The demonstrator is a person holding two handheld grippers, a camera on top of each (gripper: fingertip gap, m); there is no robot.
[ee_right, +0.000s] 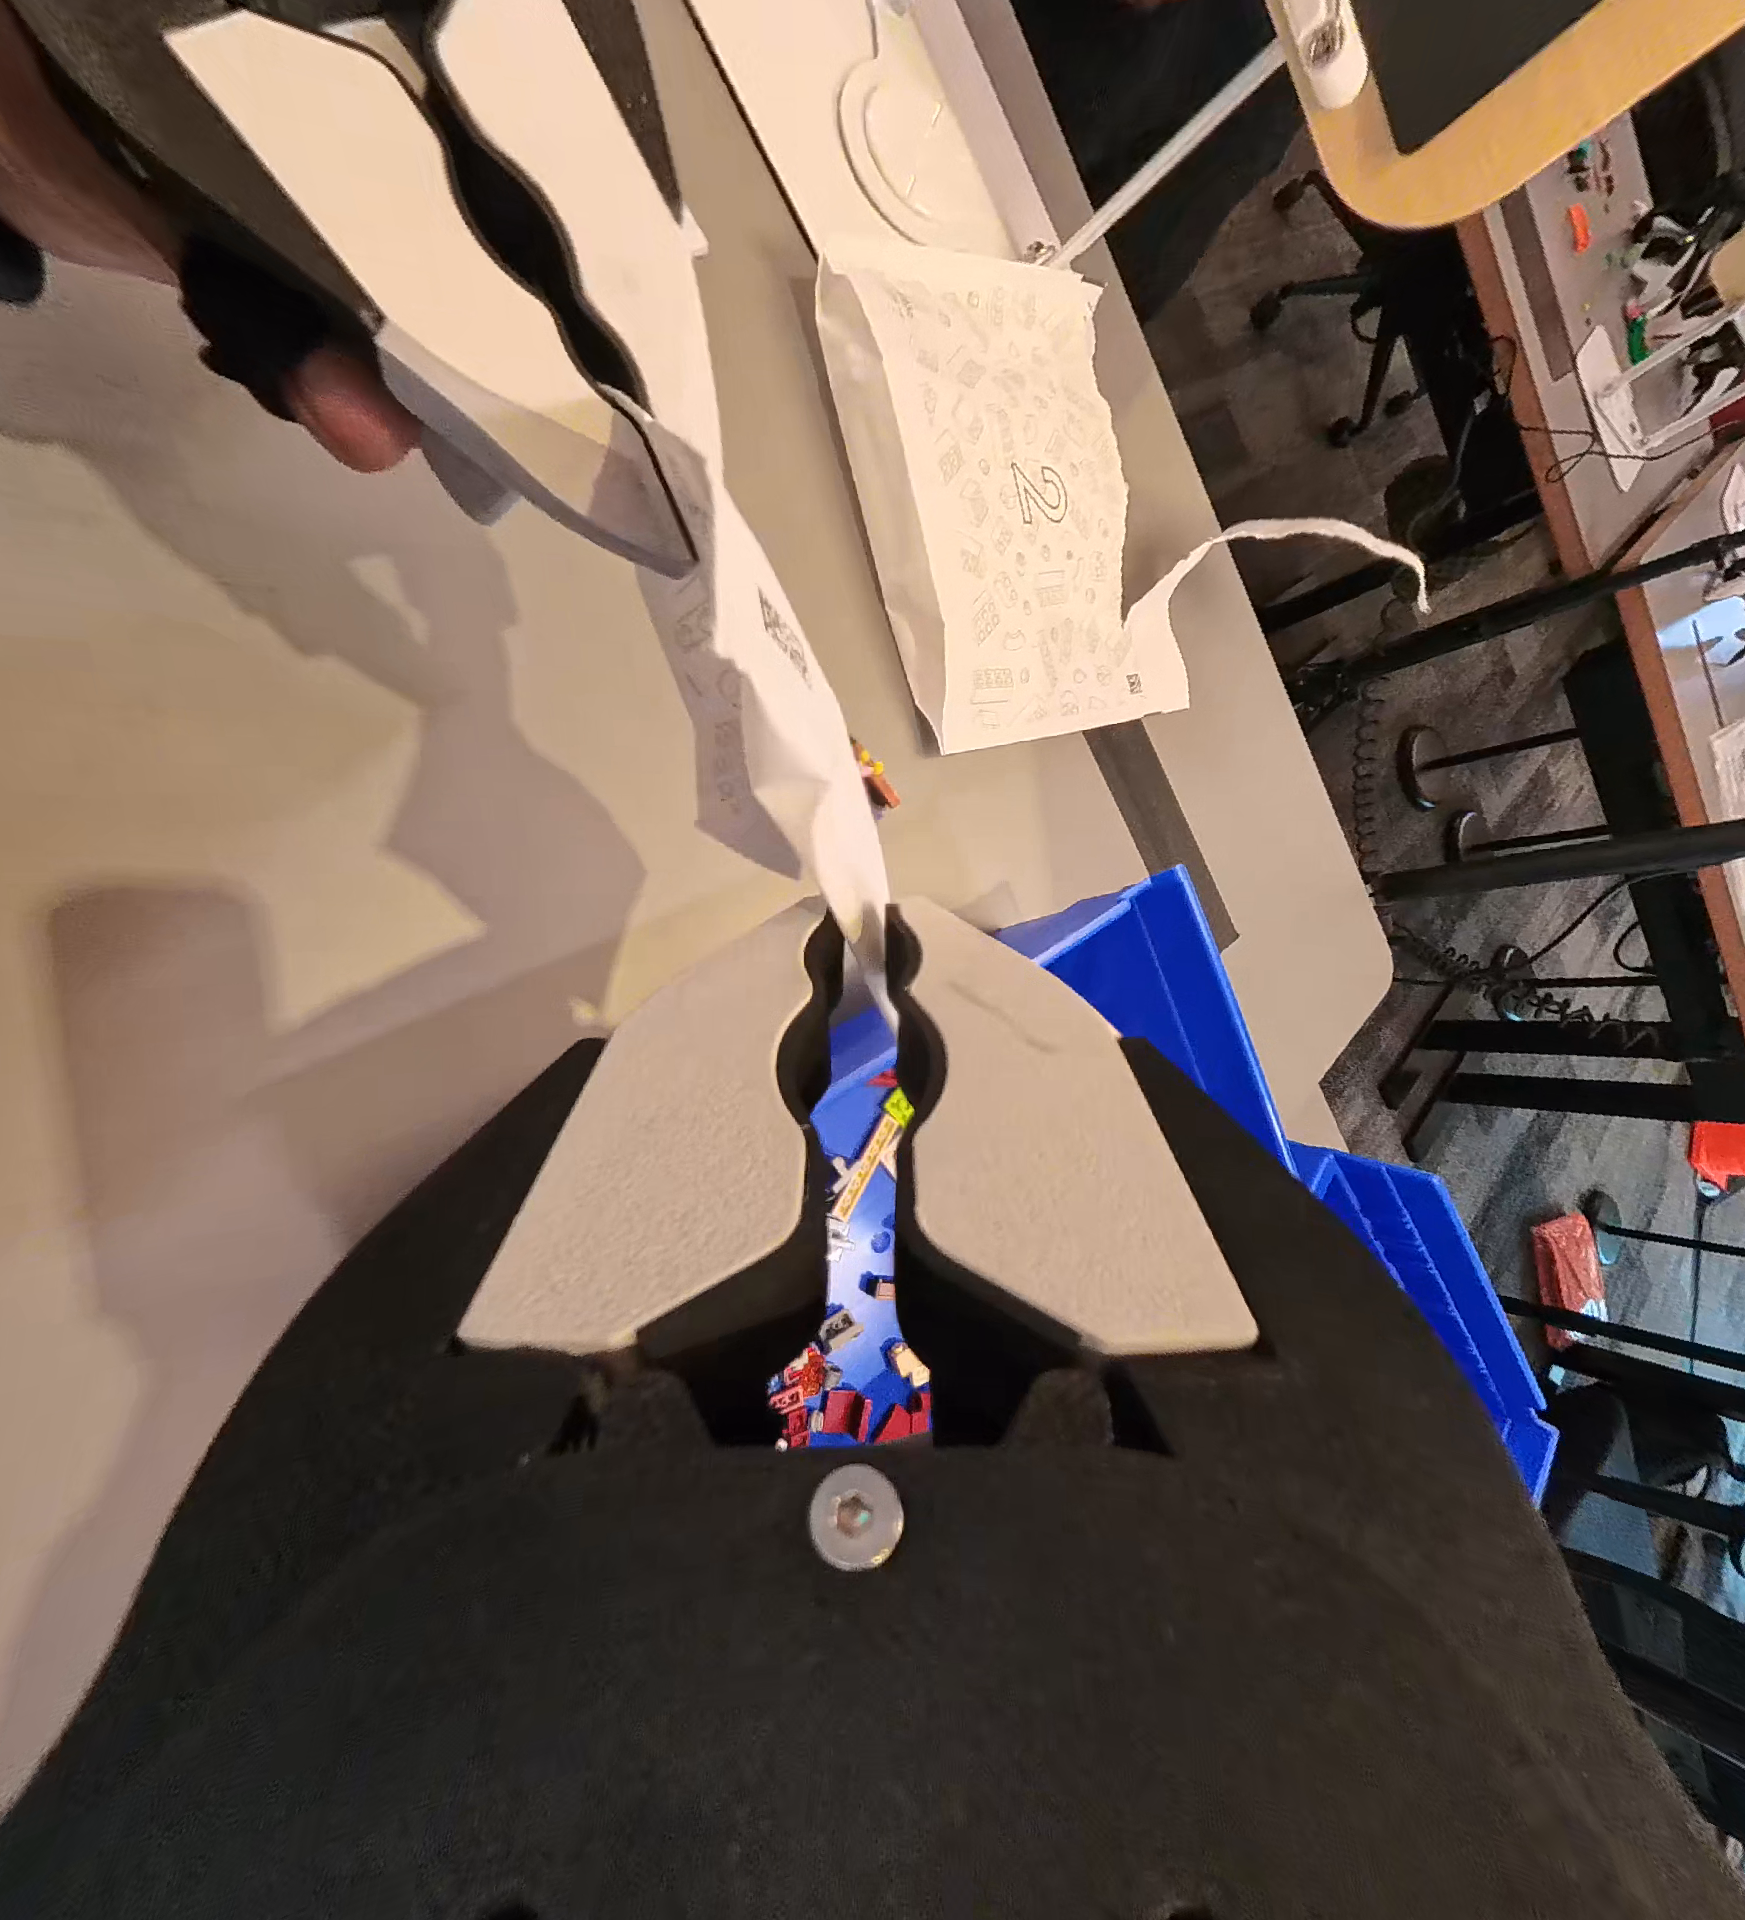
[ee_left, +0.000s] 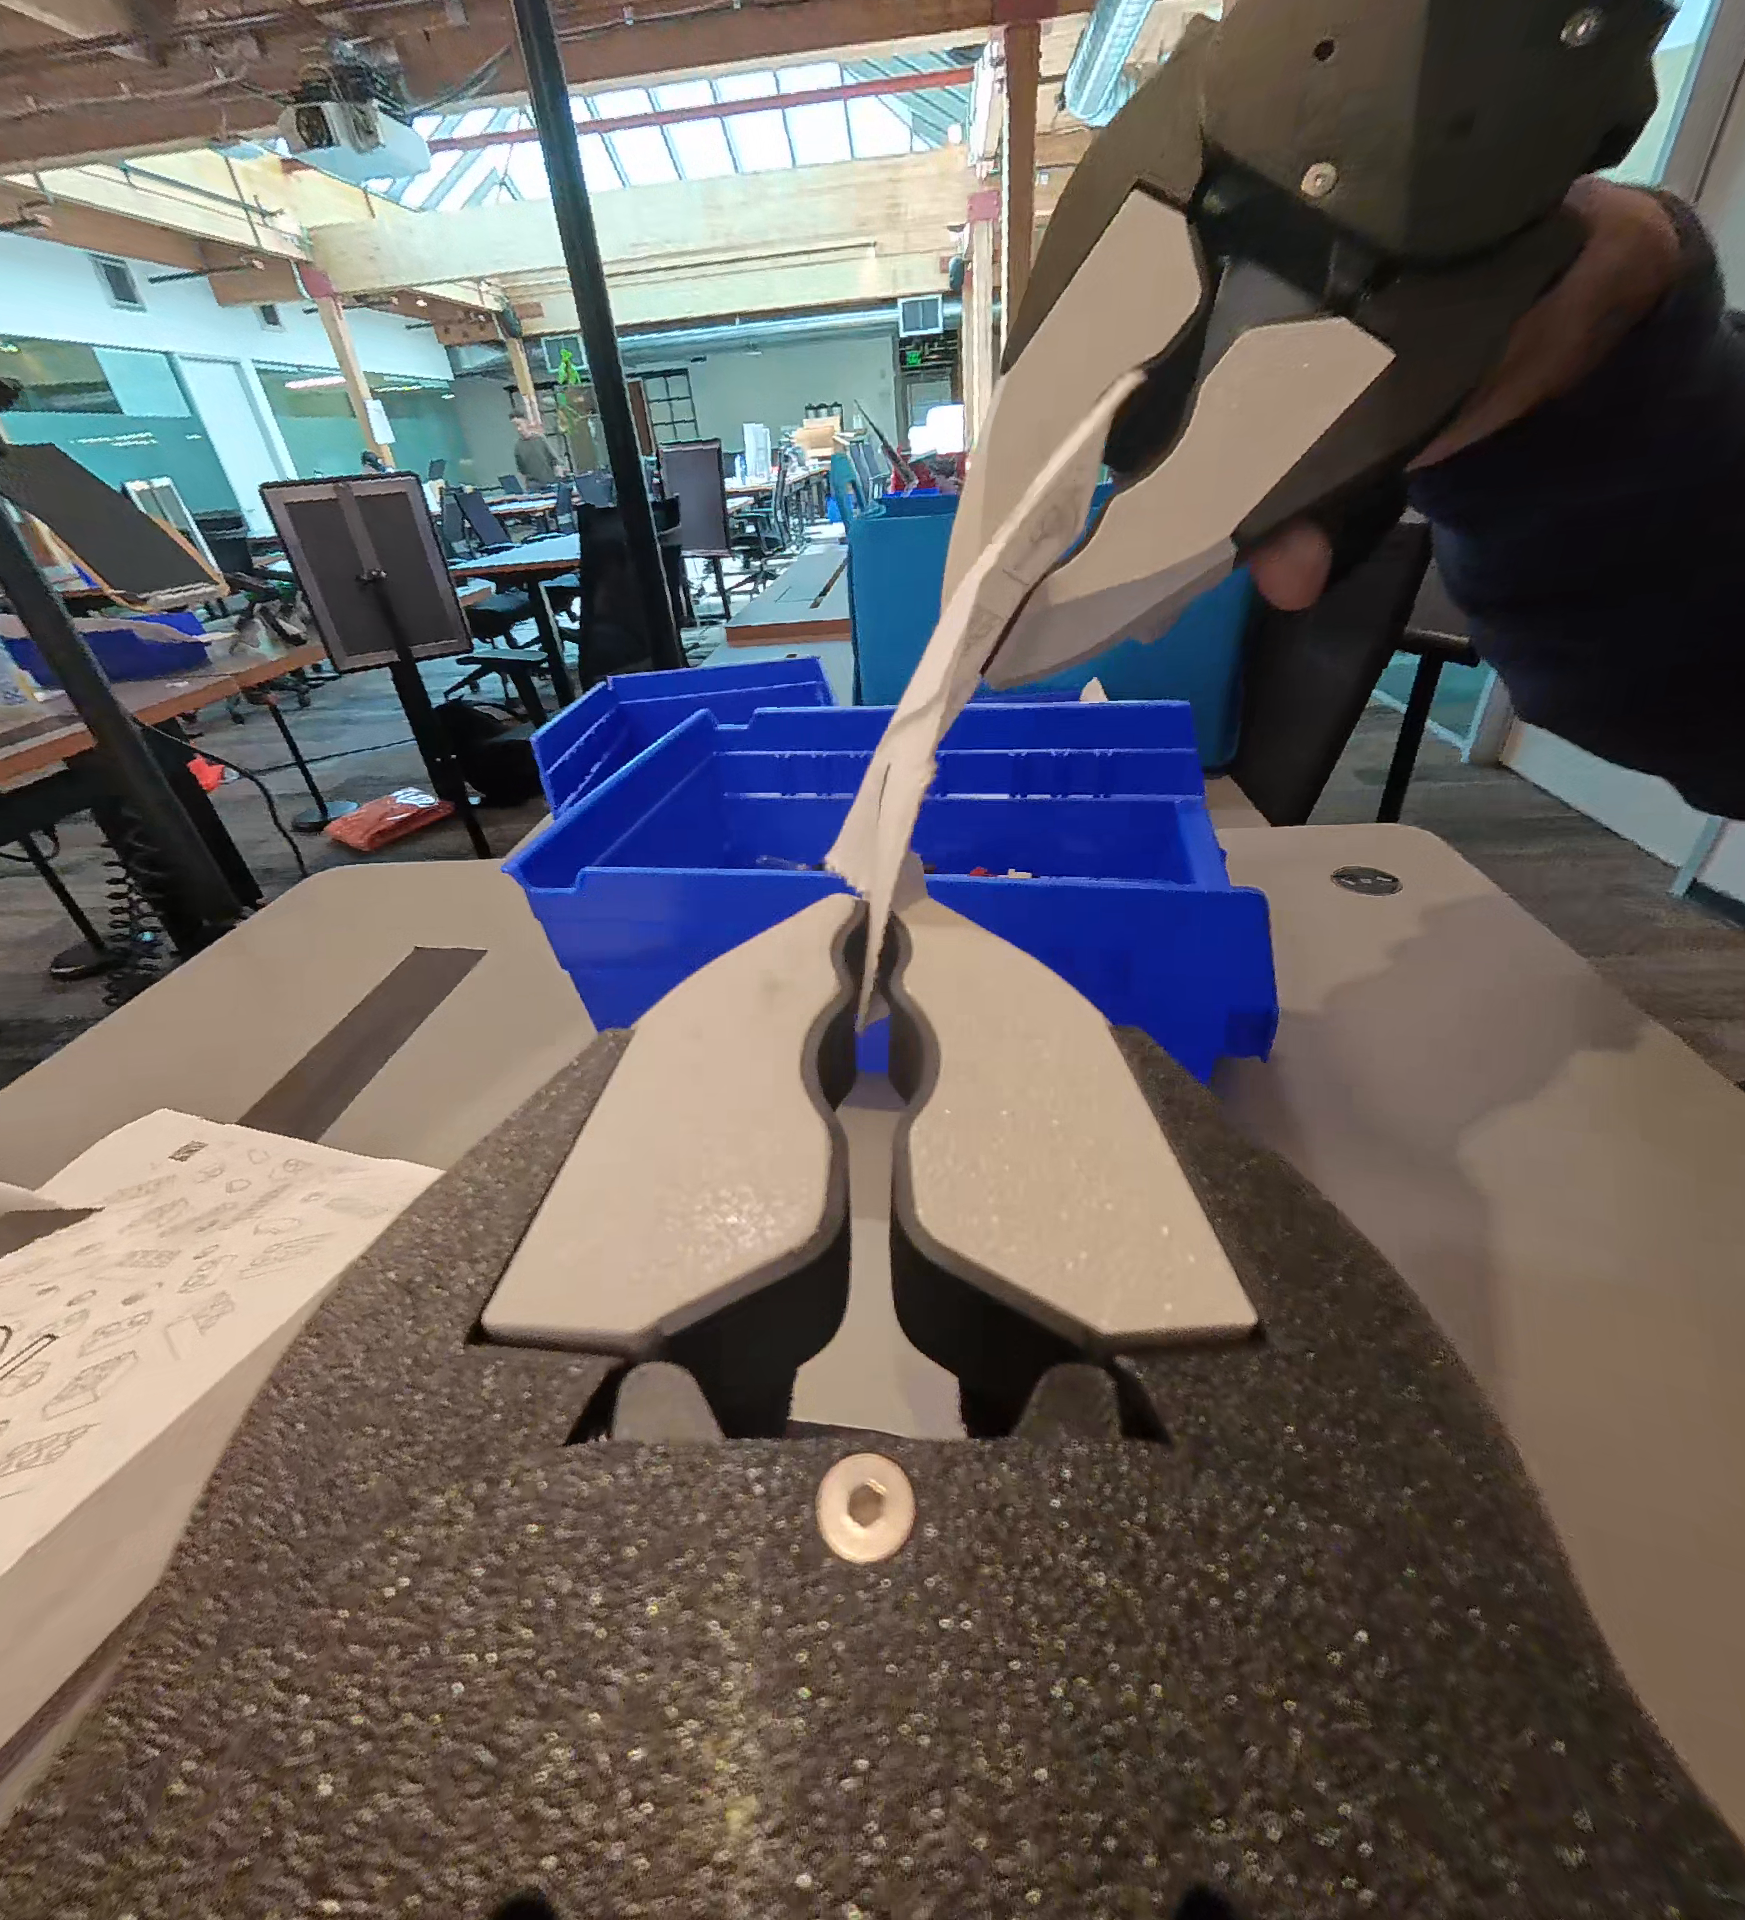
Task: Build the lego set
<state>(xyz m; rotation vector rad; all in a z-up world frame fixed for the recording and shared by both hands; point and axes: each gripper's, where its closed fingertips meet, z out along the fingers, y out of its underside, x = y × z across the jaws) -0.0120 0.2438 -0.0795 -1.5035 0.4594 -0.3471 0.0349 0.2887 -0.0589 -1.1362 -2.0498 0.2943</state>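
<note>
A white paper lego bag [ee_left: 909,727] is stretched between both grippers above a blue bin [ee_left: 1055,935]. My left gripper [ee_left: 873,914] is shut on its lower end, the pads pressing the paper. My right gripper [ee_left: 998,655] comes down from the upper right and pinches the upper end. In the right wrist view my right gripper [ee_right: 863,920] is shut on the bag [ee_right: 774,727], and my left gripper [ee_right: 676,551] grips the far end. A small brown piece [ee_right: 883,790] shows beside the bag. Loose lego pieces [ee_right: 847,1382] lie in the bin [ee_right: 1190,987].
A second printed paper bag [ee_right: 1003,499] lies on the grey table [ee_right: 224,623], with a torn strip [ee_right: 1315,540] hanging off its edge; this bag also shows in the left wrist view [ee_left: 120,1299]. A second blue bin [ee_left: 660,717] stands behind the first. Stands and chairs surround the table. One gripper's finger ends stand about 8 cm off the other's.
</note>
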